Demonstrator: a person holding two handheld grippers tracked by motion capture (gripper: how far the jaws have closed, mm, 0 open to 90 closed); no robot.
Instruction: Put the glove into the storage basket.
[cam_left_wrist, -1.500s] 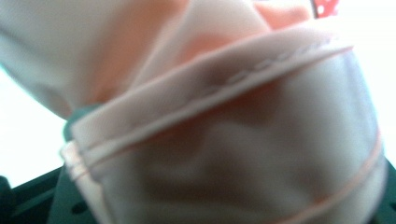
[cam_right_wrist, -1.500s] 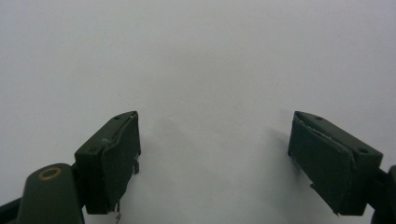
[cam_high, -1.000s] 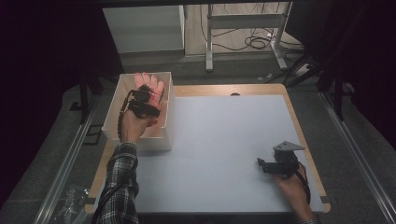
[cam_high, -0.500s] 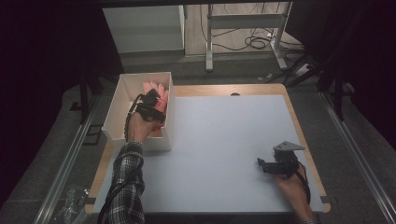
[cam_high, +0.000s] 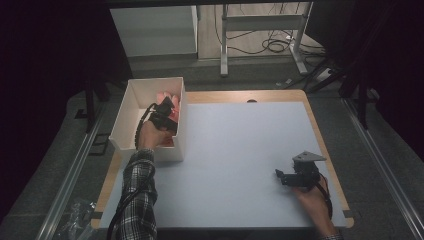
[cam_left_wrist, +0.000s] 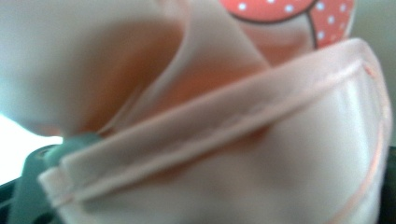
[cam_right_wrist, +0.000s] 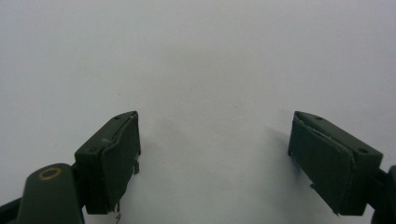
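From above, my left gripper (cam_high: 167, 111) is down inside the white box (cam_high: 131, 97) at the bench's (cam_high: 235, 145) far left corner, with the pink pouch (cam_high: 165, 96) just beyond its tip, lying in the box. My right gripper (cam_high: 286, 178) rests low over the bare bench near the right edge, well apart from the box.

Along my left gripper now: the pink pouch (cam_left_wrist: 224, 140) is right up against the lens, blurred, soft folds and a stitched hem running across, a red patch with white dots at the top. My left fingers have just been opening; the pouch lies across them, and I cannot tell whether the pads press on it or have let go.

Along my right gripper (cam_right_wrist: 215, 163): fingers (cam_right_wrist: 112, 161) spread wide apart, released, plain pale bench between them.
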